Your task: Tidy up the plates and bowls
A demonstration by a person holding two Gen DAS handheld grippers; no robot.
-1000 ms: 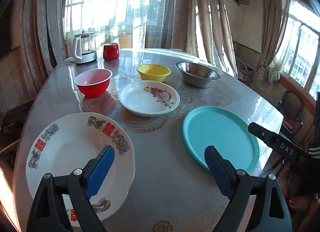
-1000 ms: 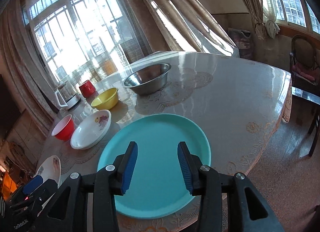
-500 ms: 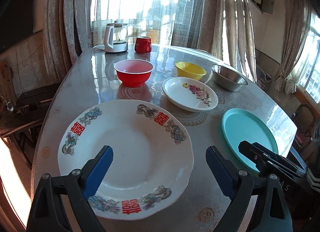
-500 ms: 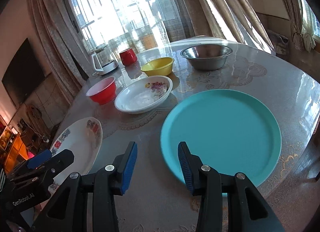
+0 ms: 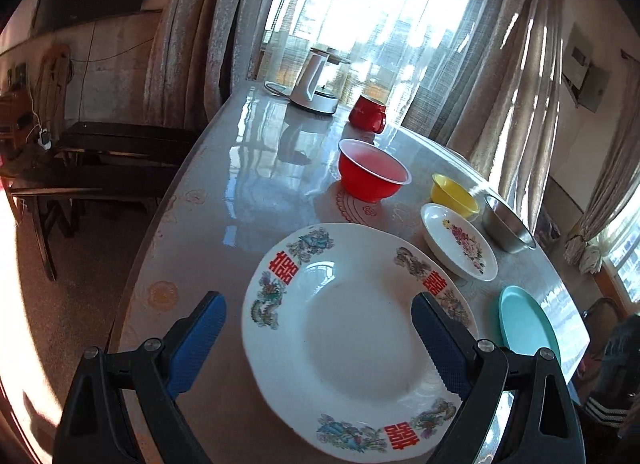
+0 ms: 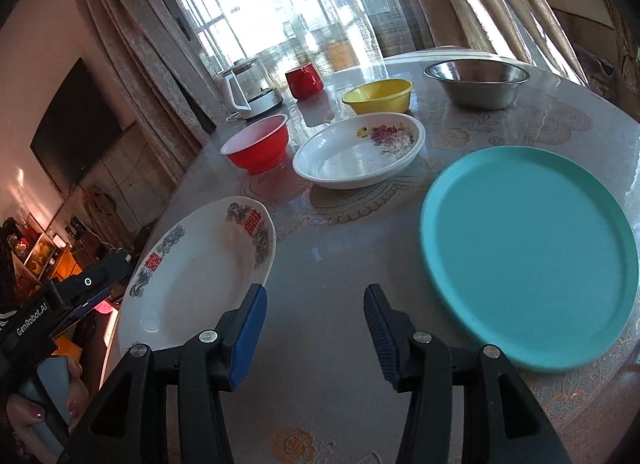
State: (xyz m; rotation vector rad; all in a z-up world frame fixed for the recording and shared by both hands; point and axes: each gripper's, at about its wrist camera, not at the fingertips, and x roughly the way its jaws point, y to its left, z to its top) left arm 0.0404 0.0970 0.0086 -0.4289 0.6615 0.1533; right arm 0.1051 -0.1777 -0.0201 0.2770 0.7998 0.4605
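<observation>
Now I've swung L gripper (image 5: 318, 338), jaws wide, over big plate (image 5: 352, 340); R gripper (image 6: 314, 330) just widened, empty, teal plate (image 6: 532, 256) at 2 o'clock: pickup next.

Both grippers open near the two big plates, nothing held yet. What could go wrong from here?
1. The large white plate overhangs the table edge on the near side; a push from the open left gripper might tip it off.
2. The teal plate lies flat with a low rim, so the right gripper, whose jaws have just been opening with nothing between them, may slip off.
</observation>
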